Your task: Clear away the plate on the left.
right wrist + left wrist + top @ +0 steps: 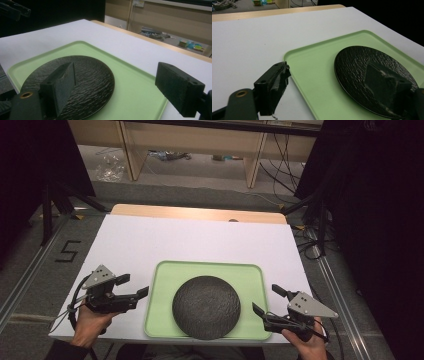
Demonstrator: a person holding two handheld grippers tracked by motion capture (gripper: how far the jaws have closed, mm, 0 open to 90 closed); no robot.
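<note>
Lying on the near half of a green tray (252, 275), the black plate (206, 307) sits between the left gripper (134, 286) and right gripper (268, 299), both spread and empty. The high view adds grey floor (30, 265) around the white table (150, 240).

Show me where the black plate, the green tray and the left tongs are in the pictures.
black plate (206, 307): high view, middle of its textured top.
green tray (162, 290): high view, bare floor of the tray left of the plate.
left tongs (133, 286): high view, gap midway between the two open tips.
</note>
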